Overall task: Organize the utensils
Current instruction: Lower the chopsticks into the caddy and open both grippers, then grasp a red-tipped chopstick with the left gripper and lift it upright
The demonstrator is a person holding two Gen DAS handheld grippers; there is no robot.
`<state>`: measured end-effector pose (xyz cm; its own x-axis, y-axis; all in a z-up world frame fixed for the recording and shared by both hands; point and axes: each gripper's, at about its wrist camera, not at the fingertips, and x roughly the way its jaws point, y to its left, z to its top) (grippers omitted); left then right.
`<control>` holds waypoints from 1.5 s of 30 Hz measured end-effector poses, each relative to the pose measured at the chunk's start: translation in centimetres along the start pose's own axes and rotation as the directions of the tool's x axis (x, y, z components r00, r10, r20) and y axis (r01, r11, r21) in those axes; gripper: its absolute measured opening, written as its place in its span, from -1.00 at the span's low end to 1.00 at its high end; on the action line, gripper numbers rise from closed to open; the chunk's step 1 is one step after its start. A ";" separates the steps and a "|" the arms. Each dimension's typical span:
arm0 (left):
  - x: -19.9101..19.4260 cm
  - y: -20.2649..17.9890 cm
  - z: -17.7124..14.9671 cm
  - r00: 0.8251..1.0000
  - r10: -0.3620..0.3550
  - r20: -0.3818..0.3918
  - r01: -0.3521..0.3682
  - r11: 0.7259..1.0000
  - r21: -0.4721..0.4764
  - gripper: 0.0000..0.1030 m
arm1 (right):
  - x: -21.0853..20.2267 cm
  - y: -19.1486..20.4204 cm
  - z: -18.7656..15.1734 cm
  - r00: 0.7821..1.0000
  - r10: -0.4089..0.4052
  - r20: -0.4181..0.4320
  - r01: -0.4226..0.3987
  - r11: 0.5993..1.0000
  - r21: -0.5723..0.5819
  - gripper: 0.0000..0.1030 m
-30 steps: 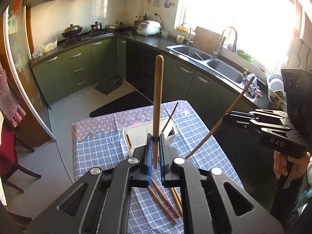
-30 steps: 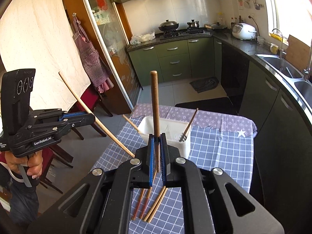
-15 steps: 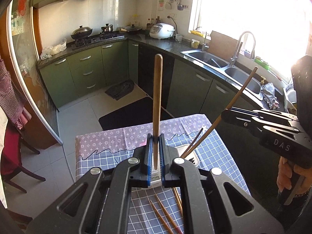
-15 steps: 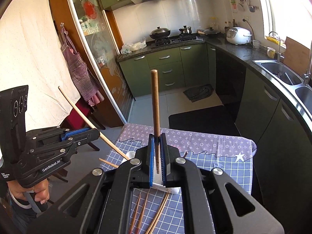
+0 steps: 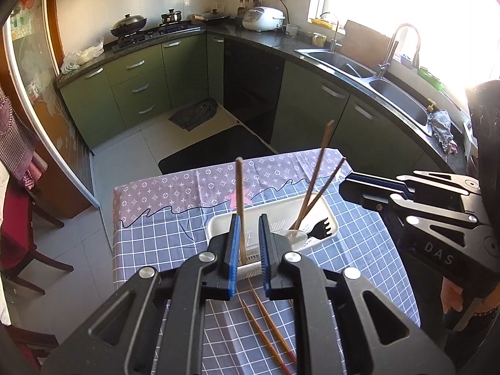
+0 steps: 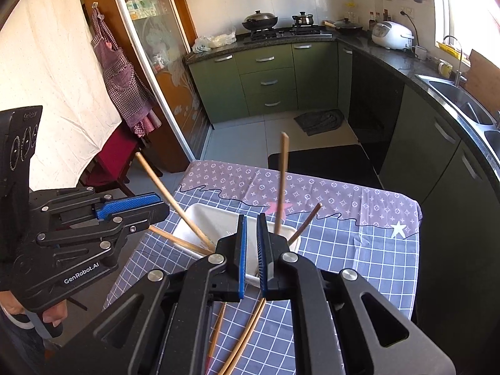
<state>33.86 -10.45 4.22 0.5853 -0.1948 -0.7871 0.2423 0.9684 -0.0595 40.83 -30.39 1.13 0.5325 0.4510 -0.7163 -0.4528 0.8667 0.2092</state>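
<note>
A white utensil basket (image 5: 331,218) stands on the checked tablecloth; it also shows in the right wrist view (image 6: 206,215). Several wooden chopsticks lean in it: one upright (image 5: 239,193) by my left gripper, two at the right end (image 5: 315,184). A black fork (image 5: 322,226) lies inside. My left gripper (image 5: 248,251) hovers open over the basket's near rim. My right gripper (image 6: 251,251) is open just above the basket, with a chopstick (image 6: 281,184) standing beyond it. Loose chopsticks (image 5: 268,328) lie on the cloth in front.
The table (image 5: 150,237) sits in a kitchen with green cabinets (image 5: 137,84) and a sink counter (image 5: 390,87) to the right. A red chair (image 6: 115,156) stands to the left. Each view shows the other gripper beside the basket.
Both grippers have opened and let go of their chopsticks, which now stand in the basket. Both have come down closer to the basket.
</note>
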 end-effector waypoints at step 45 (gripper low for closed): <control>15.1 -2.4 -16.4 0.850 0.076 -0.521 -0.190 0.967 -0.169 -0.70 | -0.4 -5.7 -26.6 1.000 -0.017 -0.016 0.021 0.962 0.272 -0.40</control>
<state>29.40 -13.18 -17.59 0.1130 -0.0105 -0.9935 -0.0081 0.9999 -0.0115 24.18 -41.20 -17.53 0.5288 0.4327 -0.7301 -0.2304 0.9011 0.3672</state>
